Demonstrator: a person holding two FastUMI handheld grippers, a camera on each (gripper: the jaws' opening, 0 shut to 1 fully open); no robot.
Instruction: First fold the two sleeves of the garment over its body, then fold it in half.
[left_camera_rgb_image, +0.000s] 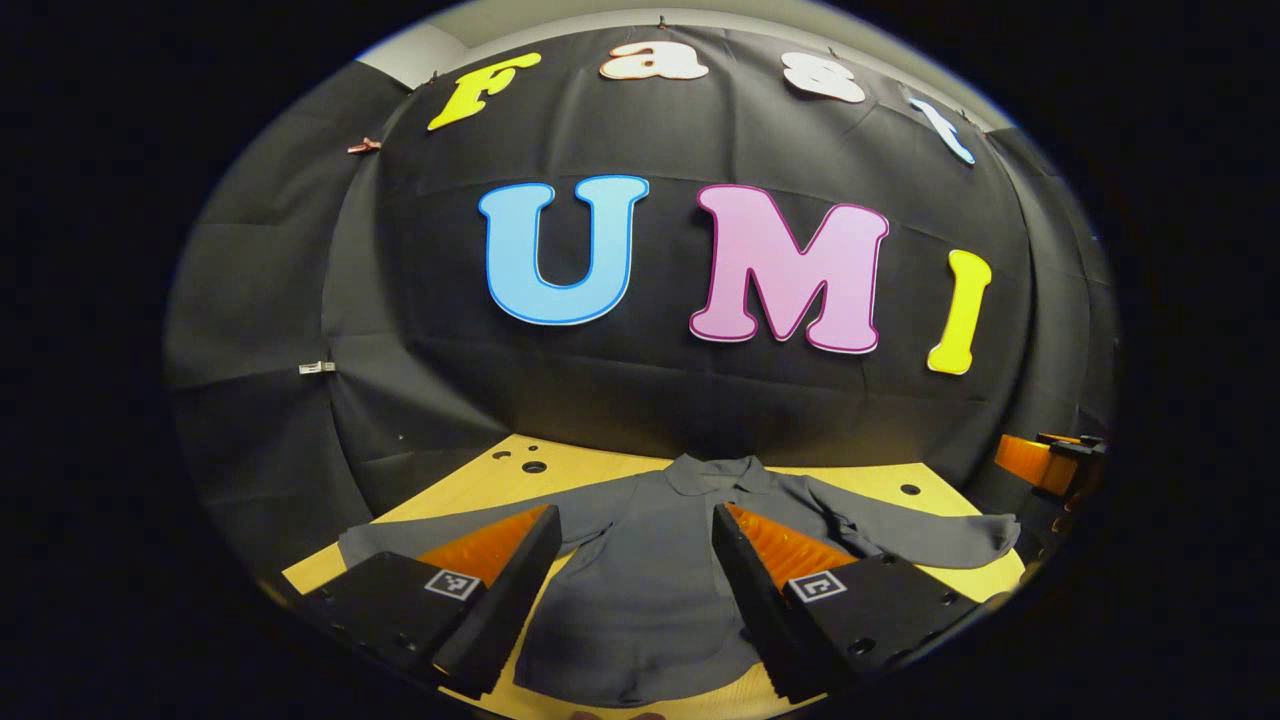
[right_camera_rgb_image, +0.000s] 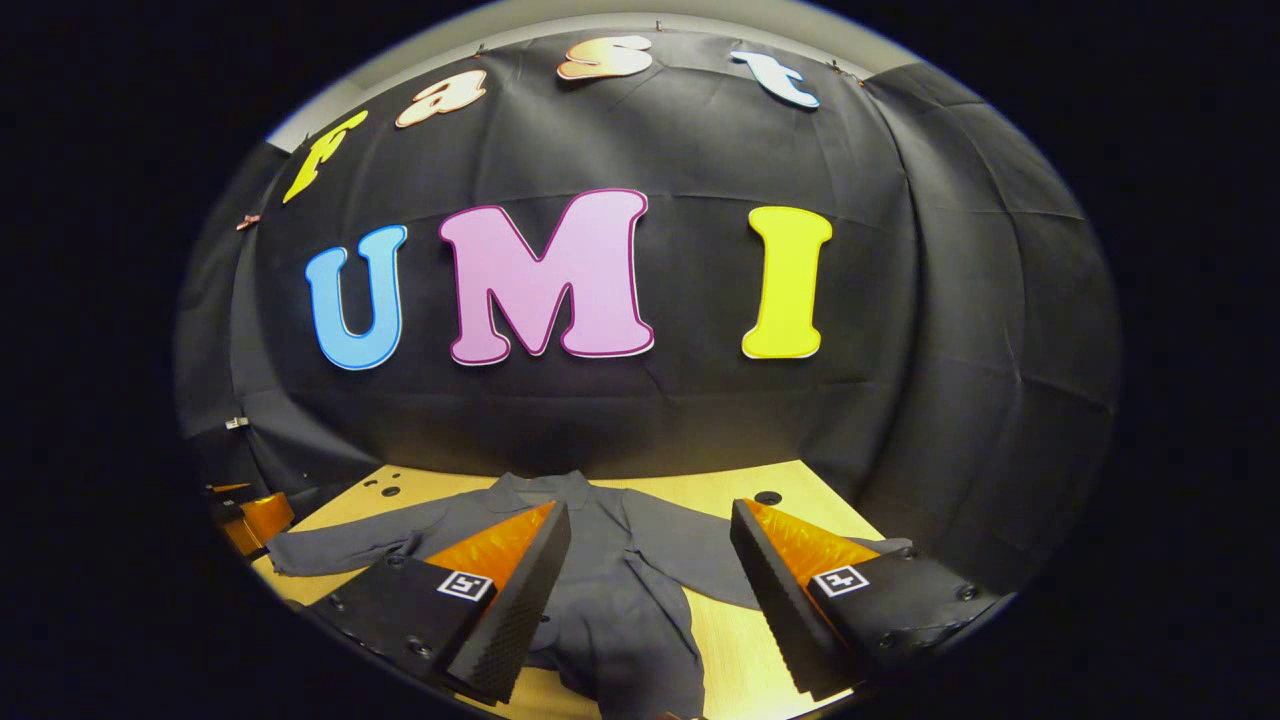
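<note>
The left gripper (left_camera_rgb_image: 633, 560) hangs above the table (left_camera_rgb_image: 470, 480) with its fingers spread wide, gripping nothing. Beyond and below its tips lies a grey shirt (left_camera_rgb_image: 650, 590) — flat, collar toward the far wall, both sleeves stretched out sideways, unfolded. The right gripper (right_camera_rgb_image: 650, 560) is likewise spread and empty — the shirt (right_camera_rgb_image: 620, 590) sits beneath it, one sleeve (right_camera_rgb_image: 700, 560) running between its fingers. The other gripper (right_camera_rgb_image: 250, 515) shows far to its left.

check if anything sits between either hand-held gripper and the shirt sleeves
Nothing visible does. The shirt lies flat on the table, both sleeves spread out. The left hand-held gripper and the right hand-held gripper hover open above it, with only bare table and cloth ahead of them.
</note>
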